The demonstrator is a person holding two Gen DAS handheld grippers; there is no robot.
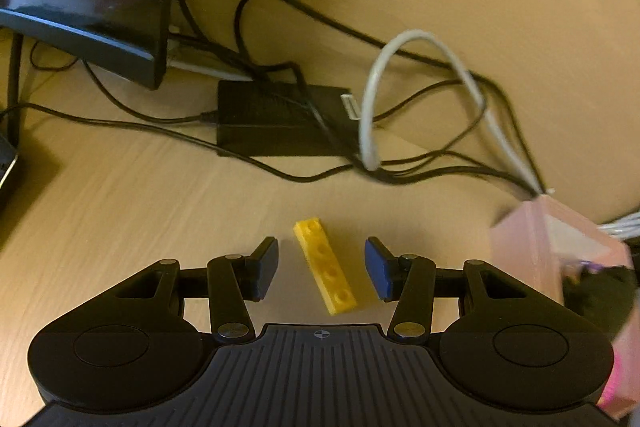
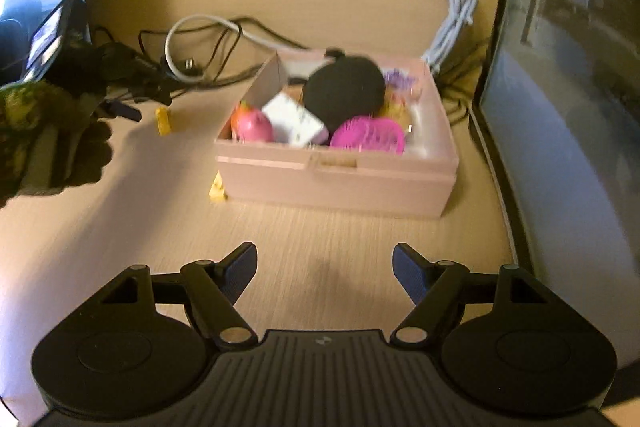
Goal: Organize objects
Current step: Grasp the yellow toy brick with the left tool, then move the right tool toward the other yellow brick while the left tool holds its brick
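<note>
Left wrist view: the left gripper (image 1: 322,267) stands half open around a long yellow studded plastic brick (image 1: 325,265) lying on the pale wooden desk (image 1: 120,207), pads clear of it. Right wrist view: the right gripper (image 2: 324,277), wide and empty, faces the pink plastic box (image 2: 340,183) of toys, far centre.

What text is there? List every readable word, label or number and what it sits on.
None can be read.
White label on the black adapter: print too small and blurred.
Phone screen at the left: lit, content blurred.
White box in the pink box: no legible print.
</note>
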